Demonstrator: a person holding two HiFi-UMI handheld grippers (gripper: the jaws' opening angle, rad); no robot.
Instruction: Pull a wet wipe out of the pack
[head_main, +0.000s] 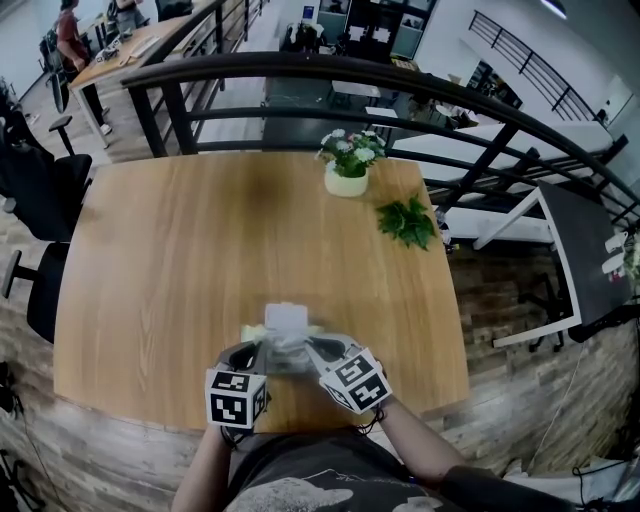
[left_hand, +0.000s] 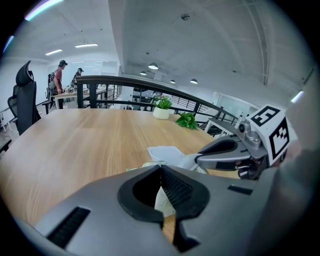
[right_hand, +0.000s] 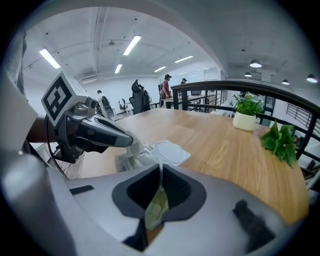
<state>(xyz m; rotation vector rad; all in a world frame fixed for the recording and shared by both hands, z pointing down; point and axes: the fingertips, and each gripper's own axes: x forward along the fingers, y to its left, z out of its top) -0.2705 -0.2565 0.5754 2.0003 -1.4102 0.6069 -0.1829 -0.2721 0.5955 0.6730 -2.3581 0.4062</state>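
The wet wipe pack (head_main: 287, 352) lies near the table's (head_main: 180, 260) front edge, its white flip lid (head_main: 287, 317) standing open on the far side. My left gripper (head_main: 262, 350) is shut on the pack's left end; a strip of pale wrapper (left_hand: 163, 200) shows between its closed pads. My right gripper (head_main: 312, 347) is shut on the pack's right end, with greenish film (right_hand: 156, 207) pinched between its jaws. In the left gripper view the open lid (left_hand: 165, 152) lies just ahead beside the right gripper (left_hand: 197, 160). The right gripper view shows the left gripper (right_hand: 131, 141) holding the pack (right_hand: 127, 160).
A white pot of flowers (head_main: 346, 170) and a loose green sprig (head_main: 406, 220) stand at the table's far right. A black railing (head_main: 300, 75) runs behind the table. Black office chairs (head_main: 40, 190) stand at the left. People are at a far desk (head_main: 120, 50).
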